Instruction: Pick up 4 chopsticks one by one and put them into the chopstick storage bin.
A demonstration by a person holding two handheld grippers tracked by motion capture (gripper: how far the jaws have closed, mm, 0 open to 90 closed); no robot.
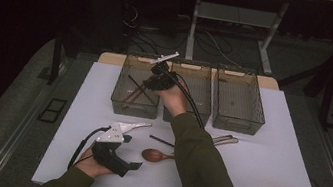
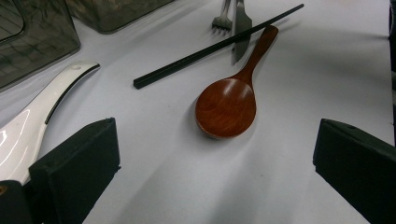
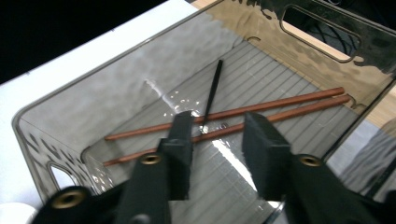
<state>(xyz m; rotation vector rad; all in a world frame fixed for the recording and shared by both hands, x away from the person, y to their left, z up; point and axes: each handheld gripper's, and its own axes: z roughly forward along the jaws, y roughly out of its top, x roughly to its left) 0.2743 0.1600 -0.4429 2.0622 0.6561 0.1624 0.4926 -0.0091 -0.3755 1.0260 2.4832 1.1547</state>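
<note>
Right gripper (image 3: pixel 217 128) hanging over left bin (image 1: pixel 122 103), part open, holding nothing. Black chopstick (image 3: pixel 212 93) lying inside: light, stiff, thin, slippery; pinching middle is best. Left gripper (image 2: pixel 212 154) resting wide, holding nothing, near front edge of surface (image 1: pixel 268 170).

Right gripper (image 1: pixel 148 81) over the left bin (image 1: pixel 123 98)
3 bins stand in a row; left gripper (image 1: pixel 130 165) rests near the wooden spoon (image 1: pixel 153 155)

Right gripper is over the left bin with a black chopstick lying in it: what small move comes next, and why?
Probably lift the right gripper out of the left bin and back toward the black chopstick on the table. Its jaws stand apart with nothing between them, and one black chopstick already lies across the brown pair, so its mate seems next.
</note>
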